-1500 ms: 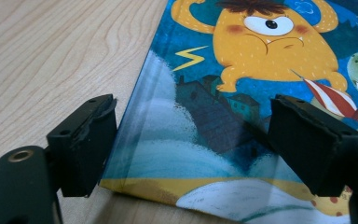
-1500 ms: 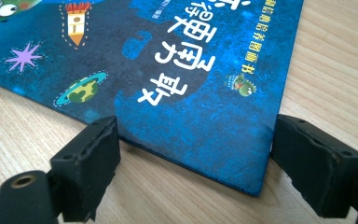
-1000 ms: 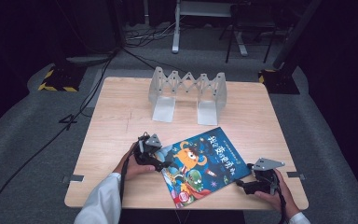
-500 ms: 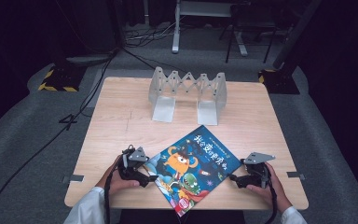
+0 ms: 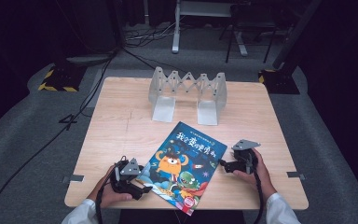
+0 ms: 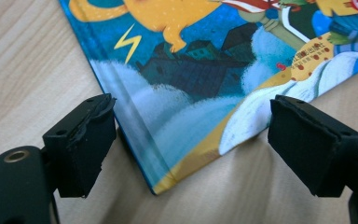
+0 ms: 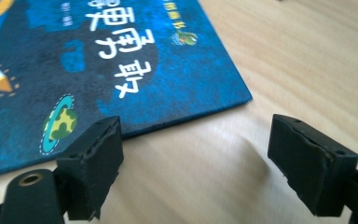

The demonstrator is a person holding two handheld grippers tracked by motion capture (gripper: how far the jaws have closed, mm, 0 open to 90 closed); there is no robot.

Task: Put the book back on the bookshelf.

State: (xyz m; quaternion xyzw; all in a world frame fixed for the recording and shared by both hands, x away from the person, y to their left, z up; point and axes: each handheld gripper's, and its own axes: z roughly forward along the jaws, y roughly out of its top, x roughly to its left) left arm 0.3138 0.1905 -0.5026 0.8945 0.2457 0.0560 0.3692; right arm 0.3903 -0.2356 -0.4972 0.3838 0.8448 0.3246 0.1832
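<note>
Picture book [image 5: 182, 165] is laid flat and skewed on the near half of the wooden table [image 5: 121, 126], cover up, one corner pointing toward the near edge; a grey zigzag book stand [image 5: 187, 93] is set well apart from it at the far side. The left gripper [image 5: 142, 188] is held low at the book's near left edge, the right gripper [image 5: 223, 164] just beside its right edge. The step in hand is judged to be the approach from both sides, with no grasp made: both claws are seen apart, nothing pressed between the pads.

For the next move a way under the cover would be needed, since the book lies flush on the wood. An edge could be caught by one jaw slid beneath it, or the book nudged toward the table's near edge so that a corner overhangs; only then could a clamp be closed on it.

From the high view the layout is given: book, stand, both hands. From the left gripper view the spine corner [image 6: 156, 186] is shown lying between the open jaws, close to the left one. From the right gripper view the right-hand corner [image 7: 247, 97] is shown ahead of the jaws, bare wood lying between them
</note>
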